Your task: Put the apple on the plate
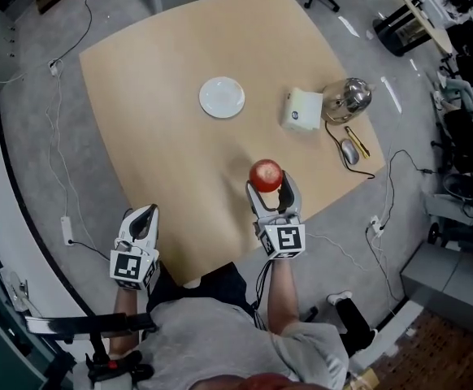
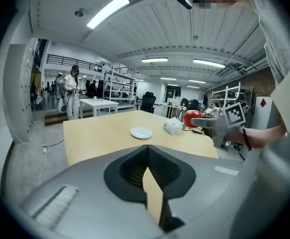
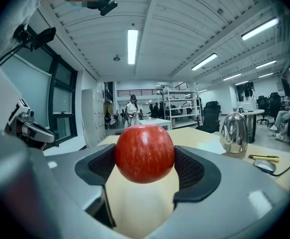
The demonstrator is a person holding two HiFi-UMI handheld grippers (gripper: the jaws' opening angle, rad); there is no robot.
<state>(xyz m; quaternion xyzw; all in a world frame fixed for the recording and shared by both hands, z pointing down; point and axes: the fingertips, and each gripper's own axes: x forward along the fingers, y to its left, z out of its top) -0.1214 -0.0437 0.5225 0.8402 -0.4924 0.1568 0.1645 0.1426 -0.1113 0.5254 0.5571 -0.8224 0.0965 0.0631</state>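
Red apple (image 1: pixel 266 173) gripped between the right gripper's (image 1: pixel 269 190) fingers, over the near desk (image 1: pixel 155 128) edge, white plate (image 1: pixel 222 97) well apart farther on, left gripper (image 1: pixel 142 215) fingers closed, empty

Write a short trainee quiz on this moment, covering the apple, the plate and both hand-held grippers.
1. True or false: the apple lies on the plate.
2. What is the right hand-held gripper shut on? A) the plate B) the apple C) nothing
3. Fill in: the jaws of the left hand-held gripper are ___, with nothing between them.
Key: 1 false, the apple is held well apart from the plate; 2 B; 3 shut.
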